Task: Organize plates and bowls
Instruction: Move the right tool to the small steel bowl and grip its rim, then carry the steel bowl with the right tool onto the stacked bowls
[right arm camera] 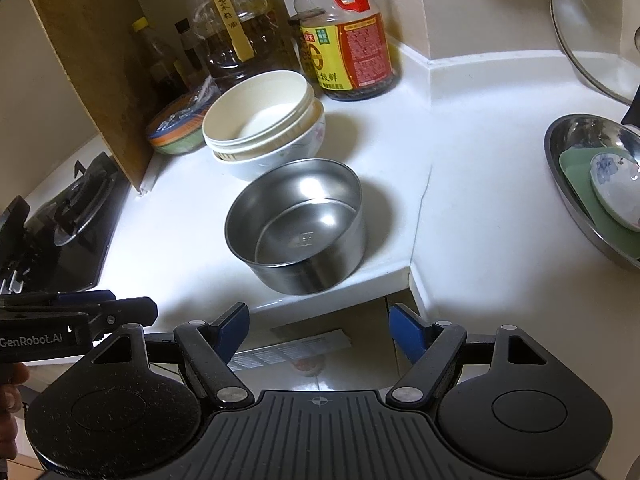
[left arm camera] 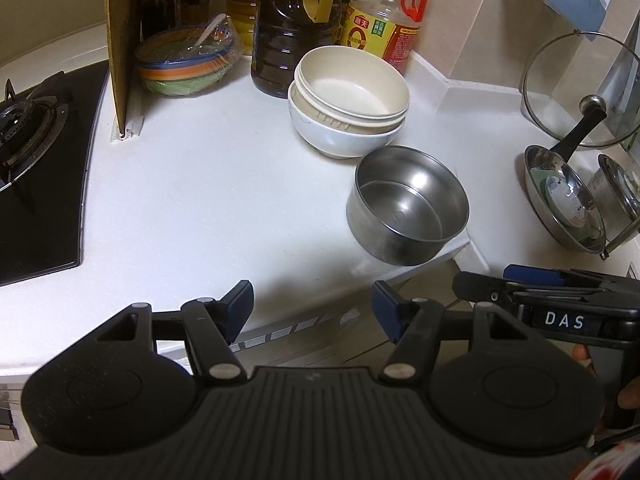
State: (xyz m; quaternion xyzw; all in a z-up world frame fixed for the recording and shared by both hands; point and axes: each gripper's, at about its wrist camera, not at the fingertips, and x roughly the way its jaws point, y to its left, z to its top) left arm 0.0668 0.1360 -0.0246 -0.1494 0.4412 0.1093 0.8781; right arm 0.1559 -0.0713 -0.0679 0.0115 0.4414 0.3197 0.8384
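Observation:
An empty steel bowl (left arm camera: pixel 408 208) (right arm camera: pixel 298 226) stands on the white counter near its front corner. Just behind it a cream bowl (left arm camera: pixel 352 80) (right arm camera: pixel 260 112) is nested in a white bowl (left arm camera: pixel 344 140) (right arm camera: pixel 280 156). At the right, a steel dish (left arm camera: pixel 560 200) (right arm camera: pixel 580 184) holds a green plate and a small flowered saucer (right arm camera: pixel 616 188). My left gripper (left arm camera: pixel 312 312) hovers open over the counter's front edge, nothing between its fingers. My right gripper (right arm camera: pixel 320 332) is open too, in front of the steel bowl and apart from it.
A gas hob (left arm camera: pixel 36 152) (right arm camera: pixel 60 224) lies at the left behind a brown board (left arm camera: pixel 120 40). Oil and sauce bottles (left arm camera: pixel 288 32) (right arm camera: pixel 344 40) and a wrapped striped bowl (left arm camera: pixel 188 64) line the back wall. A glass lid (left arm camera: pixel 580 88) leans at the right.

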